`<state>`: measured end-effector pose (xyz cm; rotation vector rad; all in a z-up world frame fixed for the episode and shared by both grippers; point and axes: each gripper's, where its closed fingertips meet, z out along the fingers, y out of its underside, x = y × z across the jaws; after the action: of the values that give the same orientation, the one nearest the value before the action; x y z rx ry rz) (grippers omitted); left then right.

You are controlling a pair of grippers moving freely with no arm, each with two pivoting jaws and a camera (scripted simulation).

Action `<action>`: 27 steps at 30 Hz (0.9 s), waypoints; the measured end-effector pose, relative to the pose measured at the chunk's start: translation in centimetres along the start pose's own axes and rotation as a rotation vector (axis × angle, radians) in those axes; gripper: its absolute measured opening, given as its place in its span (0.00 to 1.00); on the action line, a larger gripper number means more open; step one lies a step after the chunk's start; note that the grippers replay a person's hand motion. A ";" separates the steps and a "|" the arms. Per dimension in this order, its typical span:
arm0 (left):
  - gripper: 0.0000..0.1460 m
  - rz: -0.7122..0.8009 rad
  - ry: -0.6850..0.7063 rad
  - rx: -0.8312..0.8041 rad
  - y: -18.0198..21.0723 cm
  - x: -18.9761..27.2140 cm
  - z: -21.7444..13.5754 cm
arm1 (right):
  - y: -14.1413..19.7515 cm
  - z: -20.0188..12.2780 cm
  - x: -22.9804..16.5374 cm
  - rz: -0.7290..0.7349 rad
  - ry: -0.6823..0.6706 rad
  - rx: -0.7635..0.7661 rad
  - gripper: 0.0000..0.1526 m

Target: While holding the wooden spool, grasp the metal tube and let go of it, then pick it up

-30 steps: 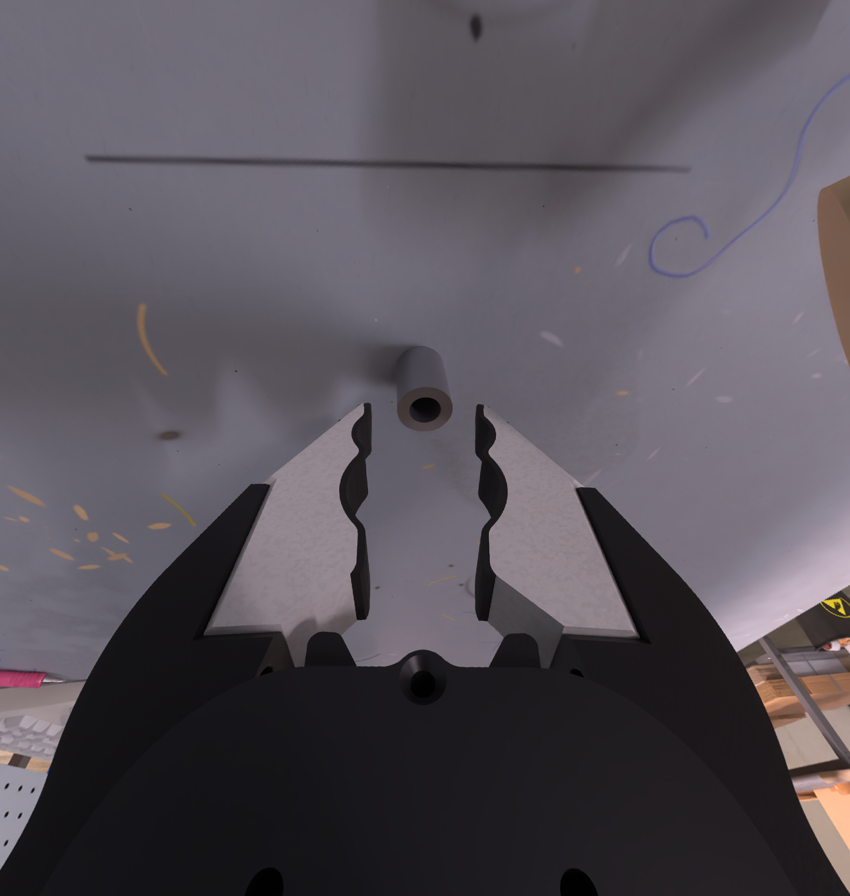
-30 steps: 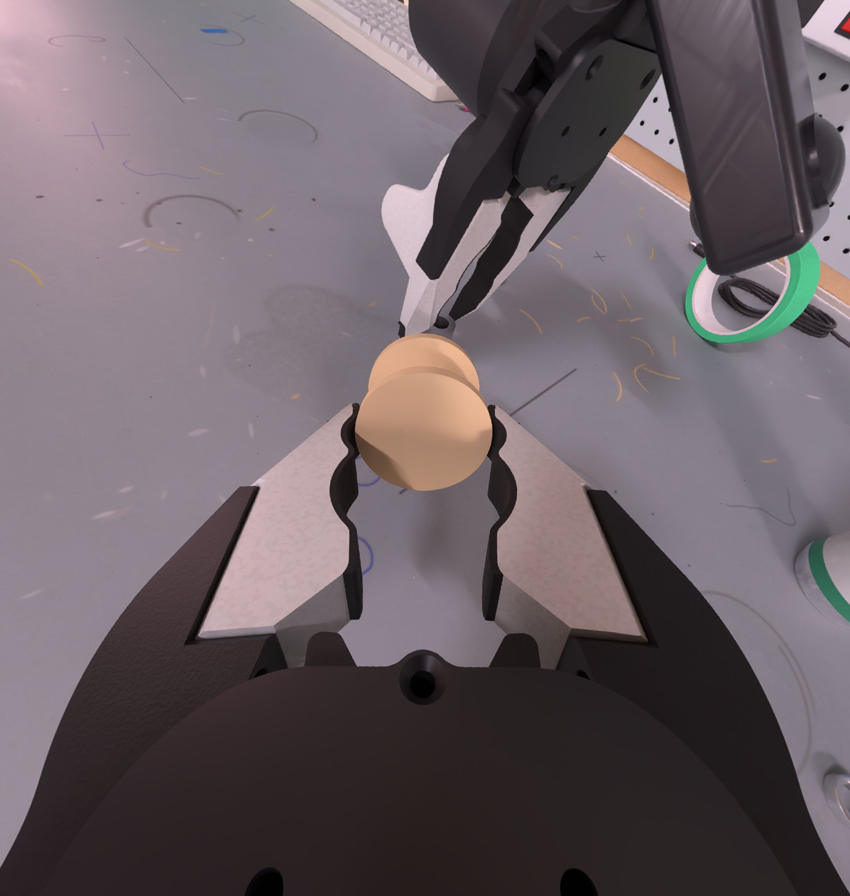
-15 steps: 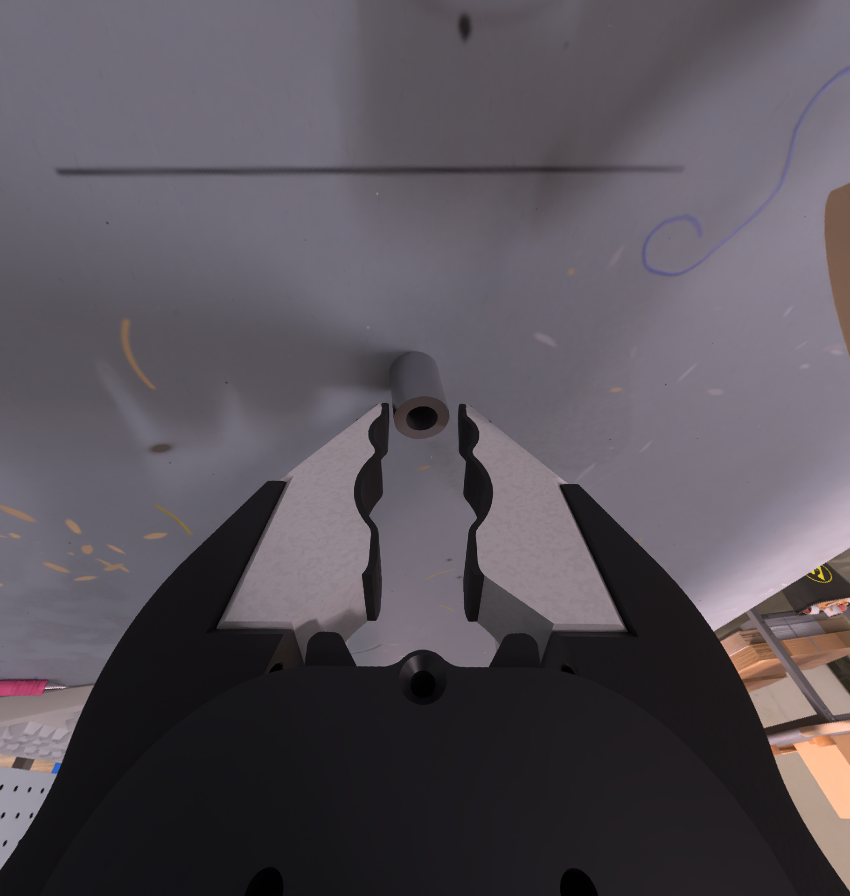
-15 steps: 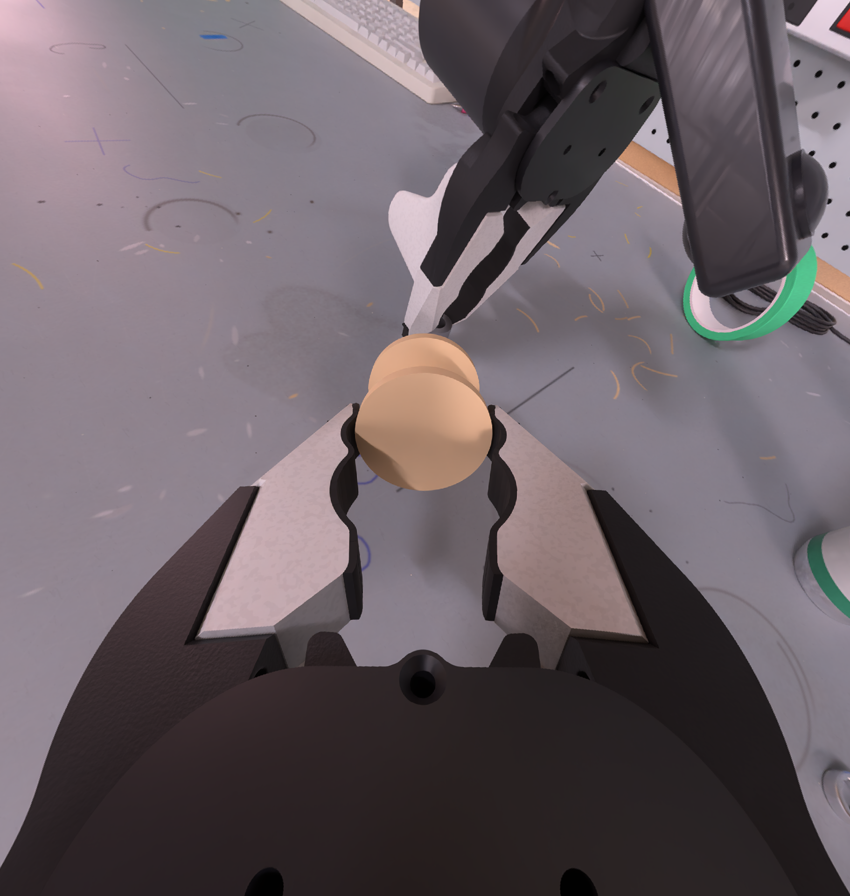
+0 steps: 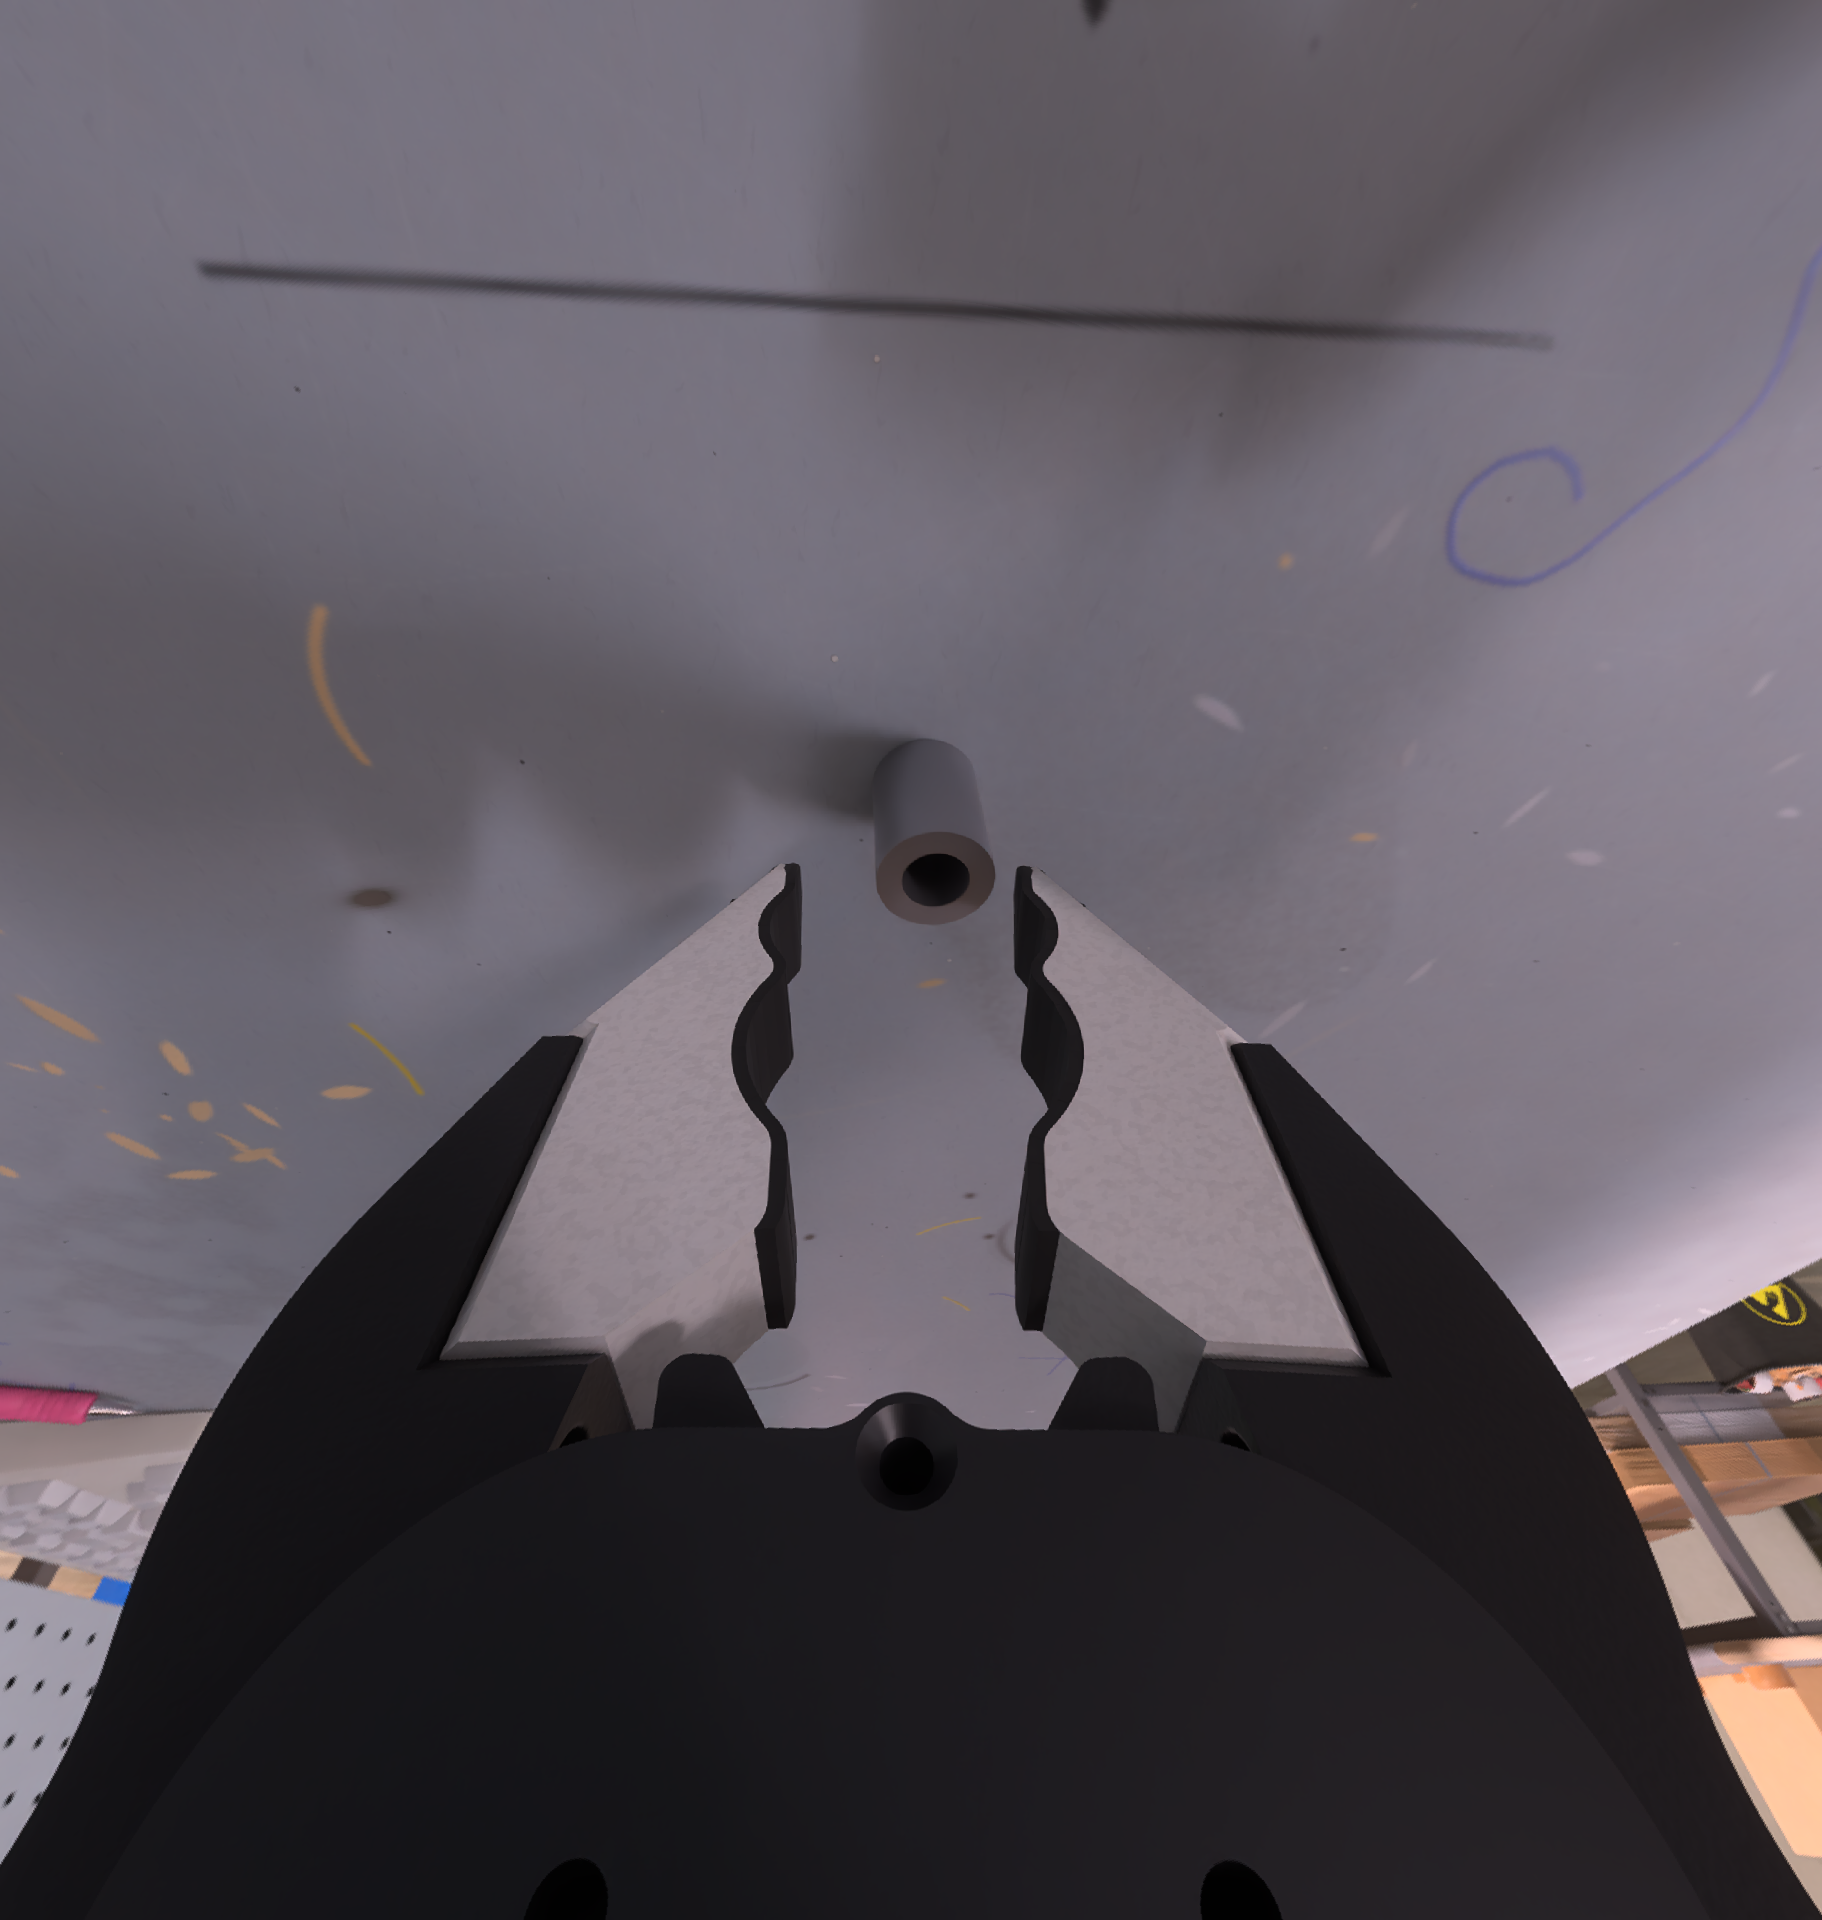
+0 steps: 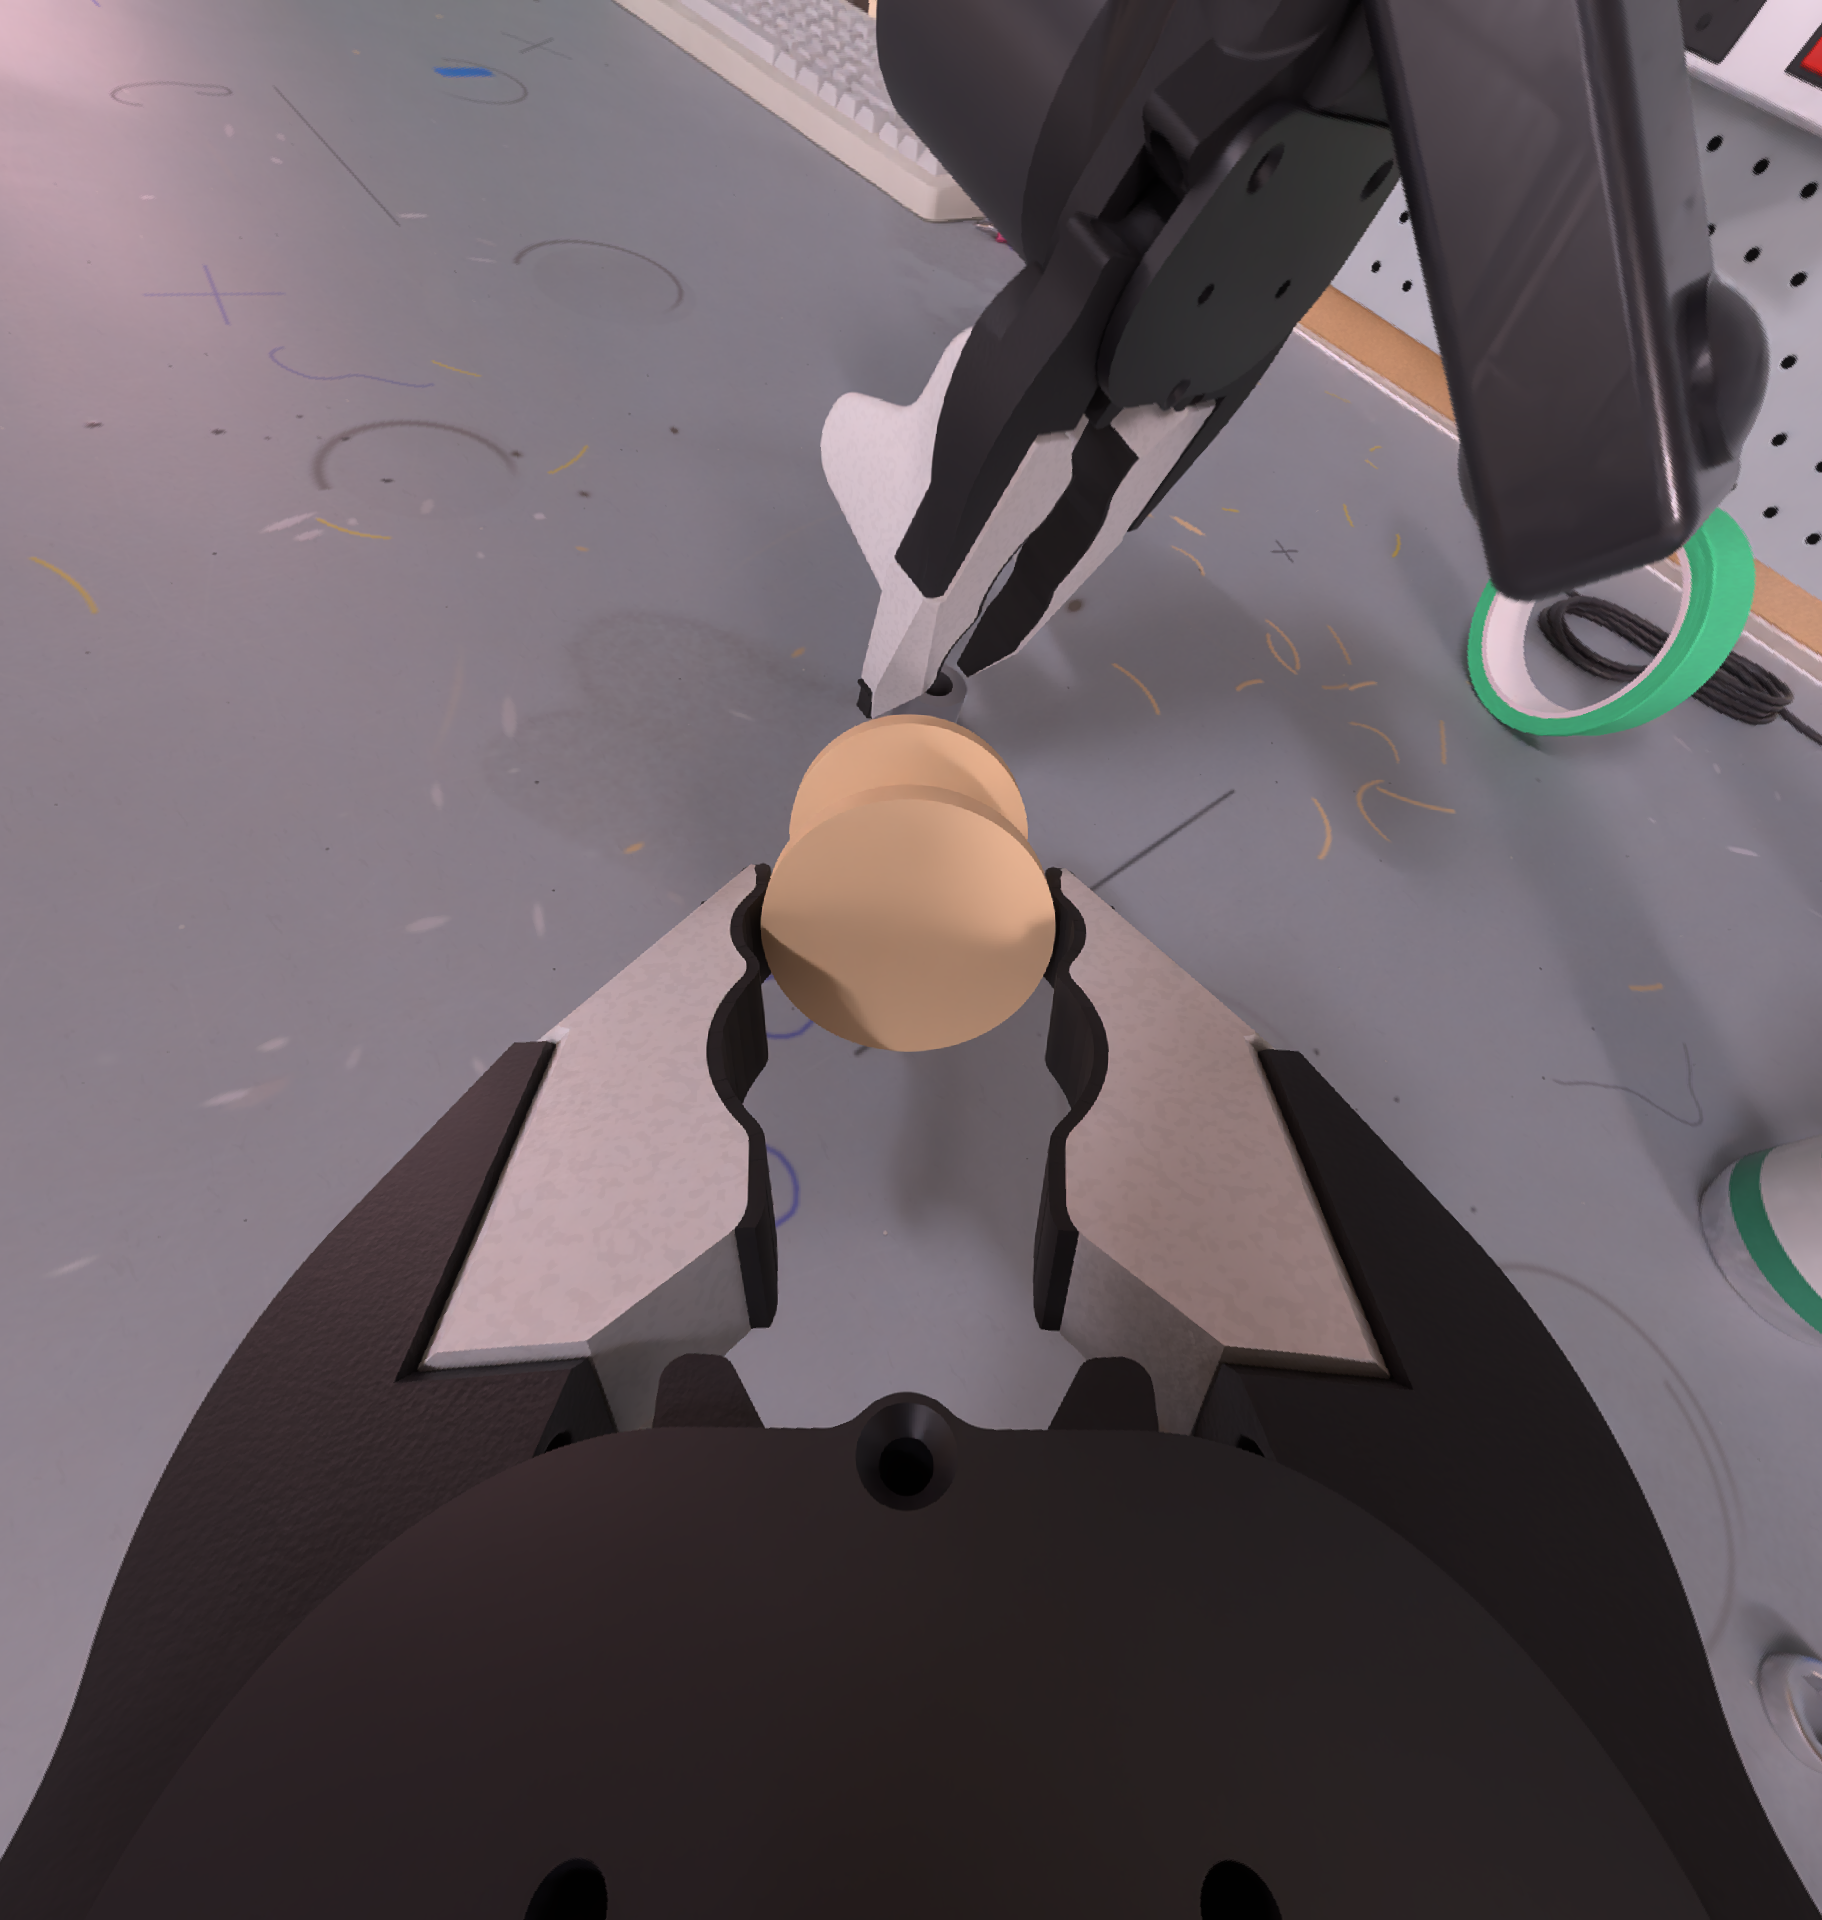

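The jaws of the left gripper (image 5: 907, 883) stand apart, gripping nothing. The metal tube (image 5: 932, 831) lies on the grey tabletop (image 5: 574, 468) at the fingertips, its open end facing the camera and clear of both pads (image 5: 1032, 935). A gap shows on each side of the tube.

The jaws of the right gripper (image 6: 907, 894) are clamped on the wooden spool (image 6: 907, 914). The near flange sits between the black pads (image 6: 746, 935), touching both; the far flange shows just behind it. The spool is held above the tabletop.

In the right wrist view, the left gripper (image 6: 912, 696) points down at the tabletop just beyond the spool, with the end of the tube visible between its tips.

Farther out on the tabletop: a green tape roll (image 6: 1613, 644) with a coiled black cable (image 6: 1655, 655) through it, a green-and-white striped object (image 6: 1800, 1236) at the right edge, a bolt head (image 6: 1821, 1725), a keyboard (image 6: 813, 83) and a pegboard (image 6: 1800, 260). Orange shavings (image 6: 1385, 800) and pen marks are scattered over the surface.
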<state>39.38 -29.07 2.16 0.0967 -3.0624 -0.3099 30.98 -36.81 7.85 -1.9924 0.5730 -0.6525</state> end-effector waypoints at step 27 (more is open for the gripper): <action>0.15 0.052 -0.016 -0.051 0.2 0.5 -0.1 | 0.1 -0.1 0.1 0.000 0.000 -0.001 0.34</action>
<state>38.85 -28.88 2.33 0.0127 -3.0646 -0.3868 30.98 -36.92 7.82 -1.9935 0.5738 -0.6520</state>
